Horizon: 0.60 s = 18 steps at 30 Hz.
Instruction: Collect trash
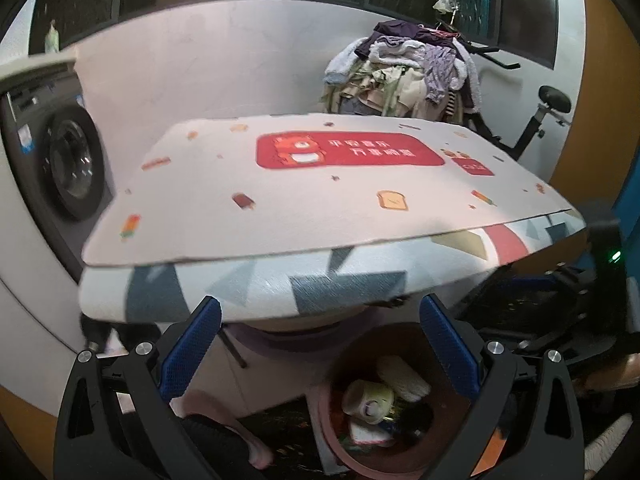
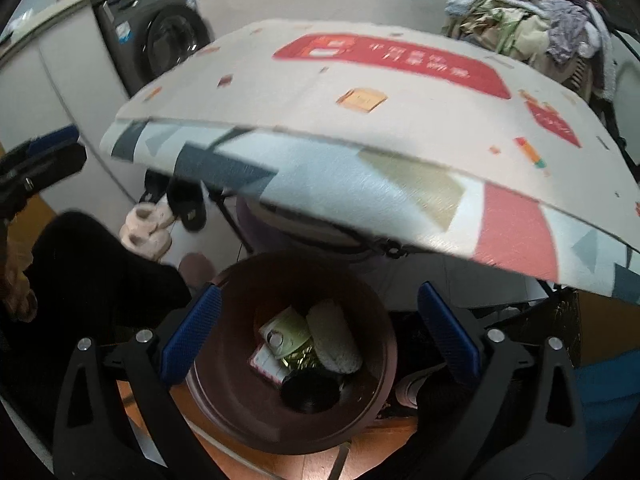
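- Trash lies in the brown bin (image 2: 224,384), which stands on the floor just under the near edge of the table (image 2: 360,184).
- Inside the bin I see a pale green cup (image 2: 286,334), a fuzzy white roll (image 2: 334,338), a pink and white packet (image 2: 266,362), some shiny gold wrap (image 2: 298,360) and something dark I cannot name.
- My right gripper (image 2: 318,332) hangs over the bin and looks down into it. Its blue pads are wide apart and hold nothing.
- My left gripper (image 1: 320,348) is off to the side of the bin and looks more at the table. The bin (image 1: 340,432) is low and a bit to the right between its pads. It is wide open too, and empty.
- The fuzzy white roll has its long side pointing up and away from the bin's near rim, toward the table.
- On top of the table I see only the picture mat (image 1: 320,184). I can find no loose trash on it.
- I think my right hand is the nearer one to the bin.
- I think most of the job is done, because the trash I can see is in the bin.
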Available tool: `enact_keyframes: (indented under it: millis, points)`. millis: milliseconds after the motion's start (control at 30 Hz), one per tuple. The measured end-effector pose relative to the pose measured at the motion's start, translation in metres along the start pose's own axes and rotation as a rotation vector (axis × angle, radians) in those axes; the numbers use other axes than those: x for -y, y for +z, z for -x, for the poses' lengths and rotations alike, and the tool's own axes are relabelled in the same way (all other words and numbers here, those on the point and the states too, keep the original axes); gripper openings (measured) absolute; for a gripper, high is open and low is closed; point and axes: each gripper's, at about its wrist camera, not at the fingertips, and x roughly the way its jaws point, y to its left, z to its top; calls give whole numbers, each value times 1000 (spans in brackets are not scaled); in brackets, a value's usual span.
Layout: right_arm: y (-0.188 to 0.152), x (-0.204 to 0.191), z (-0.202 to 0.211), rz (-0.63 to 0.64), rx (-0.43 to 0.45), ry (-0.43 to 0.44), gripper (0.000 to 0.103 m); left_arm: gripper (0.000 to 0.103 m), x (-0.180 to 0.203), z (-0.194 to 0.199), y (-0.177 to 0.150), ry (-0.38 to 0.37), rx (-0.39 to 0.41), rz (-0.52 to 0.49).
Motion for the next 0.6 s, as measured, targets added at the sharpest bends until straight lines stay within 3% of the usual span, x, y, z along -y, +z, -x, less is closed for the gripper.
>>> enact_keyframes:
  millis: [300,433,600]
  points:
    - [50,40,68,-128,184,-80,97,97,10,31,51,25,148,-50]
    - [68,47,102,-122,272,-100,97,97,15,51,74,17,233,-50]
    - [82,52,130,-116,328,-139,97,97,23,62,99,73,263,-72]
